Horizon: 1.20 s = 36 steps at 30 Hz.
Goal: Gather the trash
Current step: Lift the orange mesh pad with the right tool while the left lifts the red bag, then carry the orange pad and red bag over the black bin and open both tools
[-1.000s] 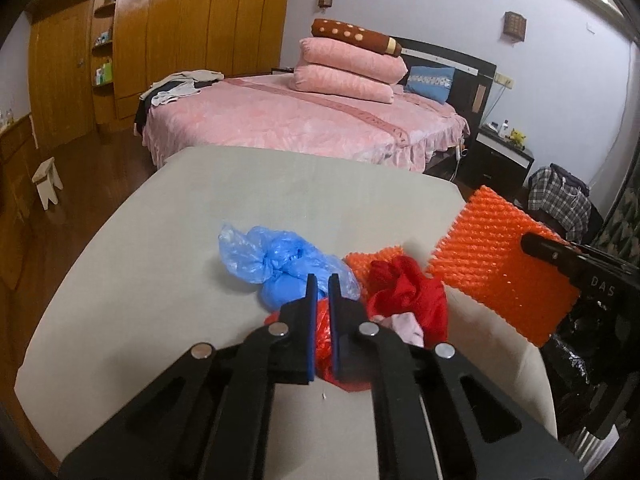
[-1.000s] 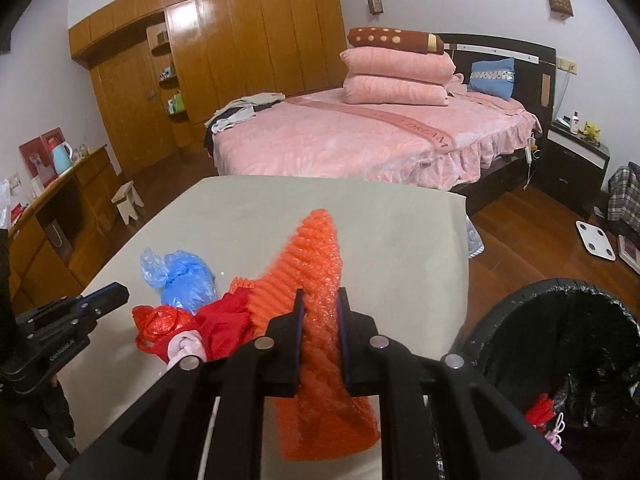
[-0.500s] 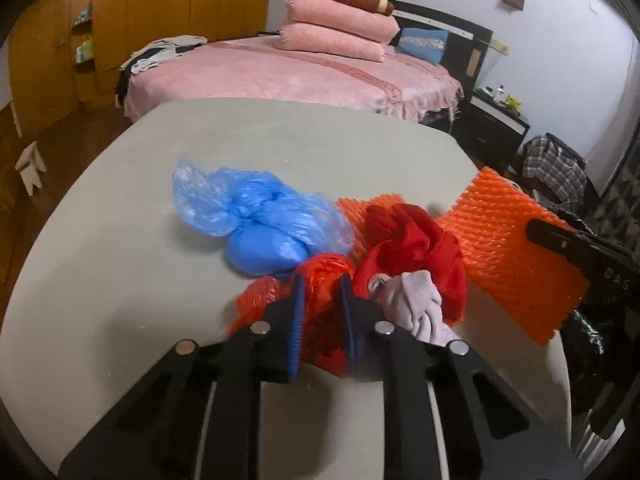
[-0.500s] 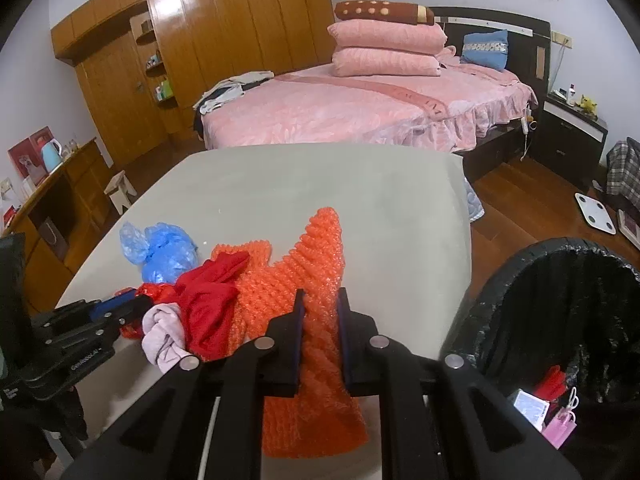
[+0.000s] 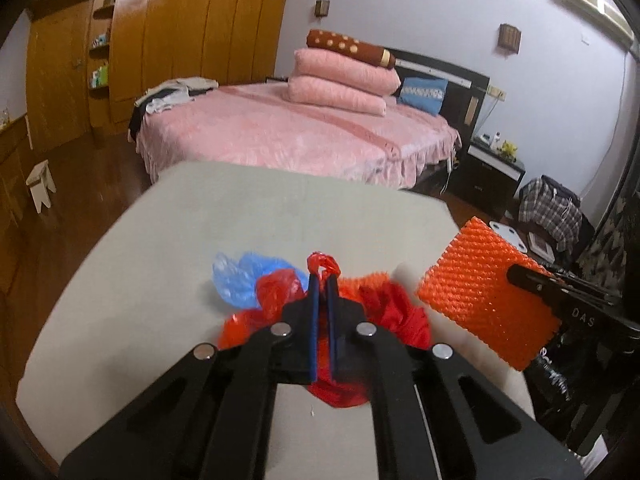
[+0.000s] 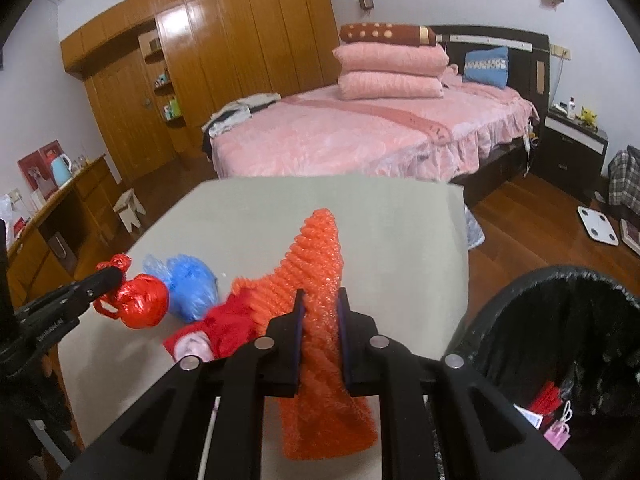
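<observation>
Light, crushable trash, best taken at bunched plastic: knotted red bag [image 6: 140, 306] pinched shut by left gripper [image 5: 322, 276], orange bubble wrap [image 6: 320, 280] clamped by right gripper [image 6: 320, 316].

We had two fisheye views, each looking forward and a little downward along its own jaws. The left wrist view stood close above the near part of the worktop [image 5: 168, 240] and faced the pink bed [image 5: 280, 136] and the wooden wardrobe [image 5: 180, 32]. The right wrist view faced the same way from further right, so it also took in the black bin [image 6: 560, 320] at its lower right. Both views shared the worktop, the bed and the wardrobe. Each view also caught the other gripper from the side: the right gripper [image 5: 520, 276] at the right edge, the left gripper [image 6: 108, 278] at the left edge.
</observation>
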### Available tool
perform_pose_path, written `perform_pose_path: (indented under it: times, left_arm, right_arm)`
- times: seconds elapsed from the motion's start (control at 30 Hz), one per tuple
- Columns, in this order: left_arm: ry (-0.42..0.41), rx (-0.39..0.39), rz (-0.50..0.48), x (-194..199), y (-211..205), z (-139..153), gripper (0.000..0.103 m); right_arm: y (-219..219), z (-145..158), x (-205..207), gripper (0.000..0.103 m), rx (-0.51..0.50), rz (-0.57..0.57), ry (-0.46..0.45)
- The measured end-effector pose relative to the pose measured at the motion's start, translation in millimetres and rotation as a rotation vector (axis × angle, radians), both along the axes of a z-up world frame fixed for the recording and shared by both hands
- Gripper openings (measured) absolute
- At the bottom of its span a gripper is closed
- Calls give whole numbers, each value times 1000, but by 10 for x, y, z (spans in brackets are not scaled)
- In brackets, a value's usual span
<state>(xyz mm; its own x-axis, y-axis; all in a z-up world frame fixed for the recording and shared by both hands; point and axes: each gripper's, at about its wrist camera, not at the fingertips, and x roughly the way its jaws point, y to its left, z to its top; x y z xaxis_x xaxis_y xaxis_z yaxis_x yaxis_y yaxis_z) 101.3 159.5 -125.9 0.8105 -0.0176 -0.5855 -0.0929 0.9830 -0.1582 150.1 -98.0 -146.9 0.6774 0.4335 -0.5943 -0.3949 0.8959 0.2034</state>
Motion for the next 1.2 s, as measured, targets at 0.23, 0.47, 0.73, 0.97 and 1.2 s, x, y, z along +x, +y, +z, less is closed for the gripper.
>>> perform_pose_path:
  times: [0.23,0.47,0.73,0.97,1.2]
  left_arm:
    - [-58,13,-23,-48,-147,272,3]
    - [-106,16,-81,-37,-432,495,3]
    - [-138,14,-167,27,-861,593,3]
    - [-155,-3,-259,98,-1274,631,3]
    - [-163,-19,-374,187,-1791,615,3]
  right_arm:
    - [-117,277,-100,14,31,-11,-54]
    - [-327,467,-224,14,52,-38,-93]
    - [-658,618,-345,14,52,-107,-124]
    - [-1073,705,-458,14,41,-184,-146]
    - [-1537,695,-556,14,14,-286,-149]
